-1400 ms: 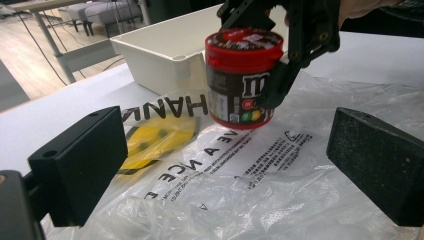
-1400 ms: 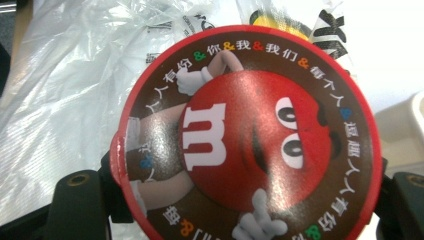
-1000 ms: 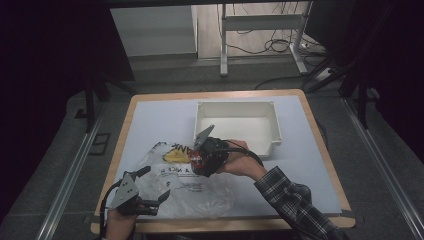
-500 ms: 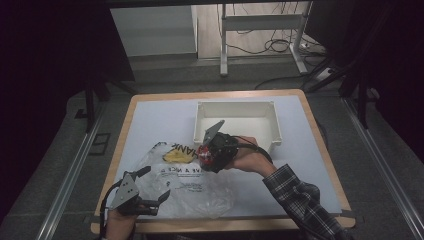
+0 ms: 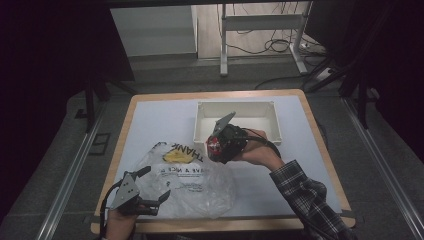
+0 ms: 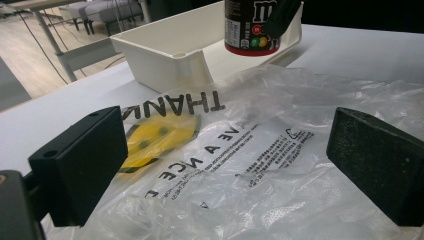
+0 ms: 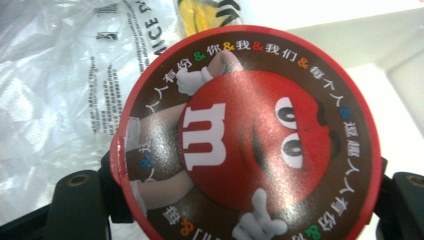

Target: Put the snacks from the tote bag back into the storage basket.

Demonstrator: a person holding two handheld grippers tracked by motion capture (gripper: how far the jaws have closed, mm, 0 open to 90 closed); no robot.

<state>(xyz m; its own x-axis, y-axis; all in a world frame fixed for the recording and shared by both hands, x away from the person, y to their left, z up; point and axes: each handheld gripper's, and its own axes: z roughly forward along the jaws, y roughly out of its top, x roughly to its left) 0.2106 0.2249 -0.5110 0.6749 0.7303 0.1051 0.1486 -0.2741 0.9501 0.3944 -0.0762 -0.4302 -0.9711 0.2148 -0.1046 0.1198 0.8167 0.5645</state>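
Right gripper [image 5: 216, 146] clamps the M&M's tub [image 5: 215, 147] near the white bin [image 5: 202, 131]; left gripper [image 5: 152, 187] gapes over the plastic bag [image 5: 200, 182]. I'd clear the bin's near wall before lowering, tub level

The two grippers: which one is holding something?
The right gripper, near the white tray, is the one: its jaws are clamped on a round candy tub. The left gripper is open, with only the plastic bag lying between its jaws.

From my high view the room is dim and dark at both sides, with the white table [image 5: 150, 125] lit from above. Glare glints off the plastic bag [image 6: 280, 165]. In my right gripper view the candy tub [image 7: 245, 140] looks soft, perhaps too close to focus.
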